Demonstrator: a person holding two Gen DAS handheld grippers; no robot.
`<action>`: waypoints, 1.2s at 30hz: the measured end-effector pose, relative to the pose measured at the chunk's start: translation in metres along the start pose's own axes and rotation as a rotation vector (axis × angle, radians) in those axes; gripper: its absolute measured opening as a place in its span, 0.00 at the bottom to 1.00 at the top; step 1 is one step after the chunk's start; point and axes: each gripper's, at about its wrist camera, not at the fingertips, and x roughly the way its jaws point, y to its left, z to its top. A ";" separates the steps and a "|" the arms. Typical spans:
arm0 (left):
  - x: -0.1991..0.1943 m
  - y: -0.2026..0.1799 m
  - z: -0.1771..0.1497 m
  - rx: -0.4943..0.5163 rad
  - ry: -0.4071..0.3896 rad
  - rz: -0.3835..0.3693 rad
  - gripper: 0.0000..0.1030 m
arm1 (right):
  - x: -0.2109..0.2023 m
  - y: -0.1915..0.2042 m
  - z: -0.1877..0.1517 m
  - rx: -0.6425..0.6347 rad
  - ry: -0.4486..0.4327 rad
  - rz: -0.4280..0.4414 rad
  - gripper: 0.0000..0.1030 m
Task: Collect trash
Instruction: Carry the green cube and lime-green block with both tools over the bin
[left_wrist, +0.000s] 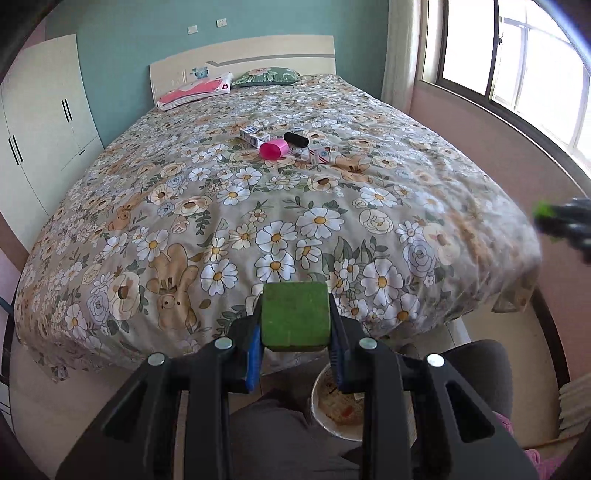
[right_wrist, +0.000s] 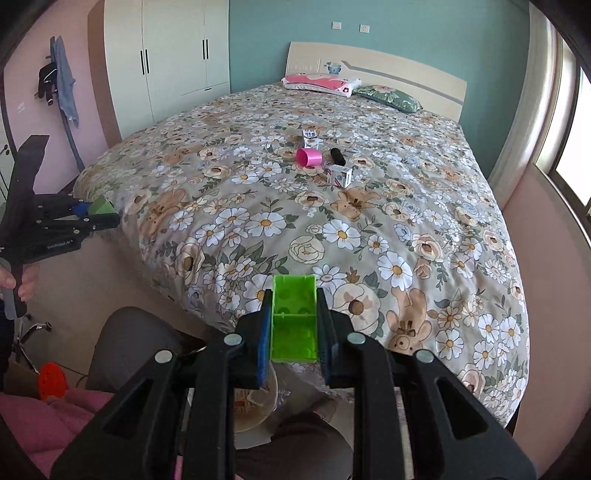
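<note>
Both claws already pinch trash over the bowl (left_wrist: 334, 406): left claw (left_wrist: 295, 332) squeezes a green block (left_wrist: 294, 315), right claw (right_wrist: 294, 332) a hollow plastic brick (right_wrist: 294, 321) — light, stiff, grip by flat sides.

We face a bed (right_wrist: 369, 229) under a floral quilt (left_wrist: 258, 229), its pale headboard (left_wrist: 258, 51) against a teal wall (right_wrist: 258, 40). Two pillows, one pink (left_wrist: 192, 90) and one green (left_wrist: 267, 76), lie at its head. We see a cream wardrobe (right_wrist: 166, 62) by the pink side wall (right_wrist: 26, 96). Daylight pours through the window (left_wrist: 517, 74), beside a pale curtain (left_wrist: 402, 51).
</note>
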 end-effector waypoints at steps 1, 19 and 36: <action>0.007 -0.001 -0.008 0.002 0.020 -0.010 0.31 | 0.007 0.005 -0.008 -0.006 0.016 0.006 0.22; 0.161 -0.051 -0.136 0.022 0.401 -0.193 0.31 | 0.184 0.072 -0.125 -0.055 0.405 0.238 0.22; 0.280 -0.075 -0.188 0.025 0.655 -0.215 0.31 | 0.312 0.079 -0.195 0.069 0.625 0.295 0.22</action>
